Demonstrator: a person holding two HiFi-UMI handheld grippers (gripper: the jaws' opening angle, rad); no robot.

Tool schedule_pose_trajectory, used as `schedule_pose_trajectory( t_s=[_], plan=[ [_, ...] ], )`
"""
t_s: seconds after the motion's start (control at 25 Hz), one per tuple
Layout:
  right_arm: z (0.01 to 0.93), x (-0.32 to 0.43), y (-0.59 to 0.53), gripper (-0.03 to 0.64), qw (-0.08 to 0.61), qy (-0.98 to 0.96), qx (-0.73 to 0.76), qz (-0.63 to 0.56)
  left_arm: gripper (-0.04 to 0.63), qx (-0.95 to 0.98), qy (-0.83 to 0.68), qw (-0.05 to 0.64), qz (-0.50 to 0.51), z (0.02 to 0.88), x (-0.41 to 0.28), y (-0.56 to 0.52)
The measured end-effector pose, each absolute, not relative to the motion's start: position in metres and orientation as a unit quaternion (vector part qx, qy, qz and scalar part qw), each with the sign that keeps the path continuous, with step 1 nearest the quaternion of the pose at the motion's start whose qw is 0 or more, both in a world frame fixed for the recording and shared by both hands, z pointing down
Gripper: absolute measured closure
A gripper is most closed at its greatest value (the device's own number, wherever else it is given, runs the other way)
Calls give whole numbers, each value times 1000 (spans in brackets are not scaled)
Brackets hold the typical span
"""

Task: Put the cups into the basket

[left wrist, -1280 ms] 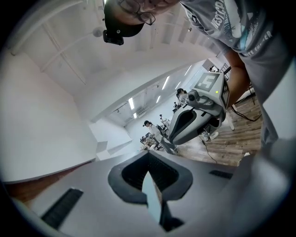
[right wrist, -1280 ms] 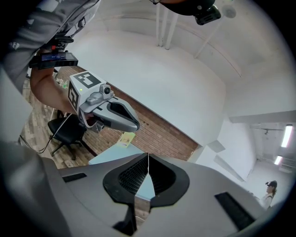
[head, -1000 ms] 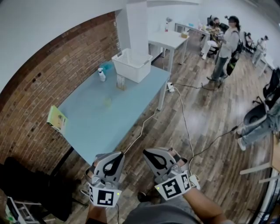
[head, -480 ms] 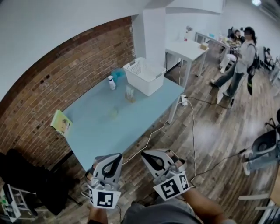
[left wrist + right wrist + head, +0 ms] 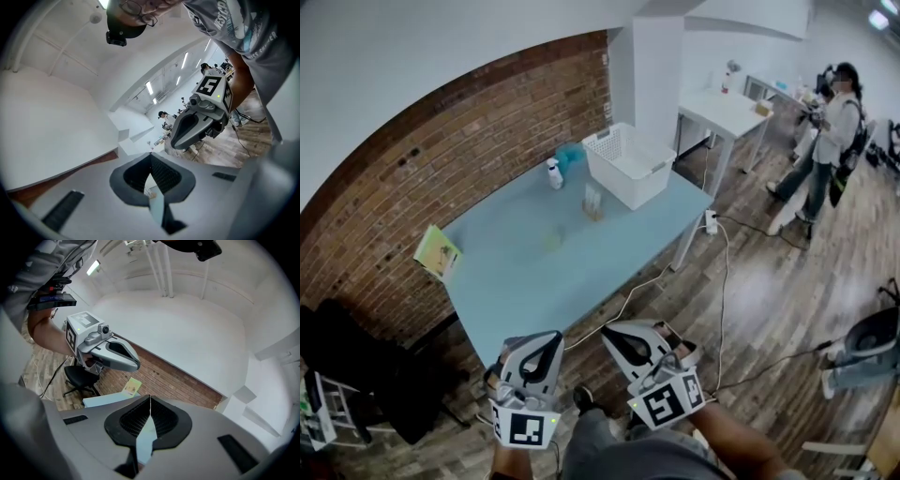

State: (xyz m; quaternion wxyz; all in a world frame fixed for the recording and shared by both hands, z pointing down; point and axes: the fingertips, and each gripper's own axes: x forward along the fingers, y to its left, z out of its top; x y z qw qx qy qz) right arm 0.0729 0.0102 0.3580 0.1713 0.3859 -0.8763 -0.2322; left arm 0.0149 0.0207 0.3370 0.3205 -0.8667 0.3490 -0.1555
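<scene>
White basket [image 5: 628, 167] on blue tabletop [image 5: 525, 277], cups [image 5: 593, 201] just beside it, your left tongs [image 5: 551, 337] and right tongs [image 5: 610, 331] closed tight, empty.

The left gripper [image 5: 550, 338] and the right gripper [image 5: 615, 334] are held side by side, short of the near edge of the table [image 5: 534, 277] and well apart from it, with their noses aimed toward it. Each gripper's jaws are closed together on nothing (a bare forearm [image 5: 736, 452] trails behind the right one).

Two tools: the left tool [image 5: 548, 342] and the right tool [image 5: 617, 336]. The counter [image 5: 516, 281] carries one basket [image 5: 628, 165], one spray bottle [image 5: 553, 173], one booklet [image 5: 439, 253], and seemingly two cups [image 5: 593, 201].
</scene>
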Motion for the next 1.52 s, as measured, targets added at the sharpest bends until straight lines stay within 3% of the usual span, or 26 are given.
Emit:
schedule_pose_trajectory(
  t_s=[0.92,1.52],
  plan=[
    [371,-26,-150,603,200,-854,426,-220,595,-889,303,320,-125,345,-84,-146],
    [388,-46,-215,603,218,-853,426,-211,595,-899,294,299,-124,368,-100,-209]
  ],
)
